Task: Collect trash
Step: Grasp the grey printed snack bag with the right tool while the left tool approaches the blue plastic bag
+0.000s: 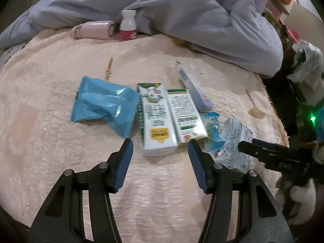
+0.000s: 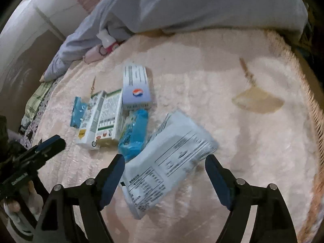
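The white printed wrapper [image 2: 168, 160] lies near on the pink bedspread [image 2: 232, 141], between the spread, untouching jaws of the right gripper [image 2: 165, 163]. Likely light, crinkly and slippery; pinch a bunched edge. The left gripper [image 1: 161, 146] gapes empty before the cartons [image 1: 168, 117].

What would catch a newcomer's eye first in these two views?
A cluster of packaging lies mid-bed on the pink bedspread: a crumpled blue pouch at its left, two green-and-white cartons side by side in the middle. In the right wrist view, a pale printed wrapper lies between the open fingers of the right tool. Behind, a grey-blue duvet is heaped against a small white bottle.
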### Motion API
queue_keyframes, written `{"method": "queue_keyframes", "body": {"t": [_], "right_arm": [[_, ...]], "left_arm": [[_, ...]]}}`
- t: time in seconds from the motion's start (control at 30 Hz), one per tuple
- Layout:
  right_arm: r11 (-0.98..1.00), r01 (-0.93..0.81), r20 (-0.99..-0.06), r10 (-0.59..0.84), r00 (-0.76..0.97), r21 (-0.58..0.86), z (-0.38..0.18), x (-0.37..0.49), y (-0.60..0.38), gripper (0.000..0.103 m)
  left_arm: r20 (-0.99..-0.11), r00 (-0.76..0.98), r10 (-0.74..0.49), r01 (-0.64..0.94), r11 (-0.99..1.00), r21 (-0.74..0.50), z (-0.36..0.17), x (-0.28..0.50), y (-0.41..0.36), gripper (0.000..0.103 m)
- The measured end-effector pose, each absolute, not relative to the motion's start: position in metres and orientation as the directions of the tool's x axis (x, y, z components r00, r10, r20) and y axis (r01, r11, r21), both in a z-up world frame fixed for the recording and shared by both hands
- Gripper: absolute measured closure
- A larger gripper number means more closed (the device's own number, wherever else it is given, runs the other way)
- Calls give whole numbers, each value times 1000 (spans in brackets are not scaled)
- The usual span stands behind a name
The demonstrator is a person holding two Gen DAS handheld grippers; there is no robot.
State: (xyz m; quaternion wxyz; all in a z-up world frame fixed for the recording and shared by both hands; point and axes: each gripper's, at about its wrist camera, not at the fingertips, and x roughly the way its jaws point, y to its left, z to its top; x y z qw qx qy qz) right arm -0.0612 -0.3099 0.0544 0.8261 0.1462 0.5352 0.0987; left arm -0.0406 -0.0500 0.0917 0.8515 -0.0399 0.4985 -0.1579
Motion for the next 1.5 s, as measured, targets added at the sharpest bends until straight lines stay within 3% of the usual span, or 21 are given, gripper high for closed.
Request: {"method": "queue_keyframes", "body": {"t": [0.27,0.4,0.5,0.83,1.33,1.5], "right_arm": [[967,10,-876,228,425,256,37,-55,-296,23],[978,-78,-872,207,443,193,40,-62,-293,32],[986,-81,-868,168,468,147,50,-66,-308,32],[976,-102,-875,217,434,191,41,-65,-322,29],[974,-148,-877,220,428,171,32,-61,-311,18],[977,-166,-884,192,427,132,31,-63,-304,17]], "left_arm": [[-837,458,-300,148,954,-261,83,-33,-6,48],[-837,462,-293,150,956,-252,80,-30,1,48],[-839,466,-282,126,959,-252,77,-24,9,48],[-825,500,-263,-51,942,-331,55,23,50,45],[-787,489,-375,-25,896,-443,16,69,56,39],[-776,390,-495,87,859,-504,16,56,44,39]]}}
